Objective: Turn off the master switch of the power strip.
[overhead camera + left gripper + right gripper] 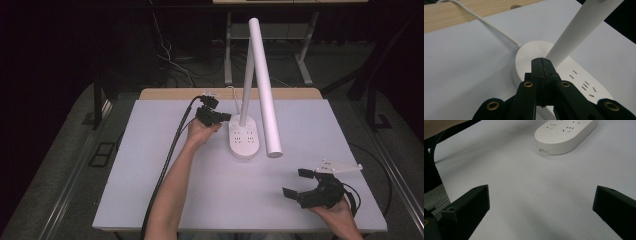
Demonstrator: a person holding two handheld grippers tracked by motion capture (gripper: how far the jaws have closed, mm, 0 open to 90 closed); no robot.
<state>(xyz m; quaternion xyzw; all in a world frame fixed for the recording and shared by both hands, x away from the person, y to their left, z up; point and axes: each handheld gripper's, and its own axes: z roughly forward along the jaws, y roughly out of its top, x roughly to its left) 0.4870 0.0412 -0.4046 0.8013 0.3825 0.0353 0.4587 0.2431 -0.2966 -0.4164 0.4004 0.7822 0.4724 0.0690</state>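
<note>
I keep my left gripper with jaws pressed together and empty, its tip just beside the lamp base in the middle of the table. For pressing a switch there, I should push gently and straight down. My right gripper waits wide open, well apart.

High view overhead; tool views low, close; share lamp base.
</note>
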